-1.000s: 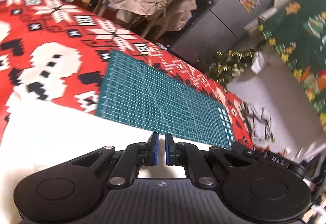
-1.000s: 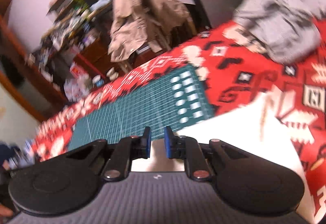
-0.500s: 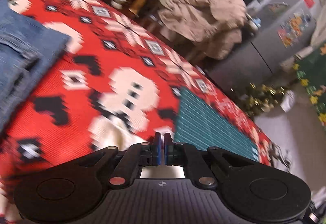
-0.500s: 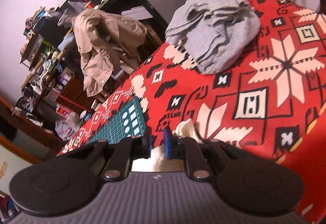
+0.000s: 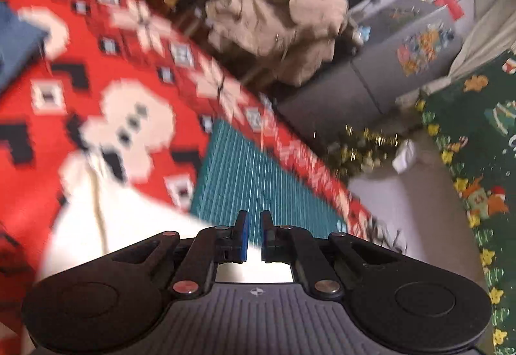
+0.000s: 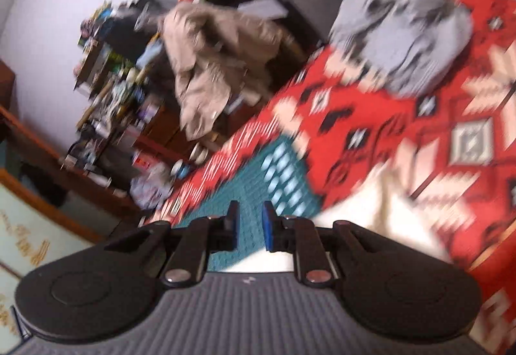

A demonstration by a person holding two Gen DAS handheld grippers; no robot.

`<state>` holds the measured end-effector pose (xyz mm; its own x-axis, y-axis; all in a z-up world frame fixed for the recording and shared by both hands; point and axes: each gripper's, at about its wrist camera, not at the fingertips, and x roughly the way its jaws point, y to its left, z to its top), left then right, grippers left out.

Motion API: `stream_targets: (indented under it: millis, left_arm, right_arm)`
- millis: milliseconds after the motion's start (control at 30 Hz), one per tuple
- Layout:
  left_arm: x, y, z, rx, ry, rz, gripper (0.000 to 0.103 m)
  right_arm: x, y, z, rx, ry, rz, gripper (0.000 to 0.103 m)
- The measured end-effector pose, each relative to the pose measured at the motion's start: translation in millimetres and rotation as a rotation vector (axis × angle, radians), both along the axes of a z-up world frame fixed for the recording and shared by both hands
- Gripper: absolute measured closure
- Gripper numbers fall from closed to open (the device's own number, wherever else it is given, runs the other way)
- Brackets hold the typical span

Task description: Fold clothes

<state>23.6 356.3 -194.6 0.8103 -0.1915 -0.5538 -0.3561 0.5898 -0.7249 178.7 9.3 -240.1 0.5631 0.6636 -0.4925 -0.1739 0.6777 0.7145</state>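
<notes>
A white garment (image 5: 122, 219) lies on the red patterned cloth, below and left of my left gripper (image 5: 254, 219). The left jaws stand slightly apart with nothing between them. In the right wrist view the same white garment (image 6: 380, 219) lies to the right of my right gripper (image 6: 250, 213), whose jaws are open and empty. A green cutting mat (image 5: 245, 174) lies ahead of both grippers; it also shows in the right wrist view (image 6: 258, 187). Both views are motion-blurred.
A grey clothes pile (image 6: 409, 32) sits on the red cloth (image 6: 403, 135) at the far right. Folded blue jeans (image 5: 16, 45) lie at the far left. A beige jacket (image 5: 283, 23) hangs on a chair beyond the table edge.
Both grippers have opened and let go of the white garment, which now lies on the cloth. Both views swung back toward the green mat.
</notes>
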Motion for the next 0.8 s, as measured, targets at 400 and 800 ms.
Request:
stream_targets:
  millis: [400,800]
  left_arm:
    - [-19,-13,16,0.208,0.005,0.009,0.098]
    - [-102,-67,26,0.167,-0.086,-0.170,0.098]
  right_arm:
    - [-11,-32,4,-0.161,-0.064,-0.075,0.086]
    - [-106,-49,21,-0.066,-0.099,0.014,0.086]
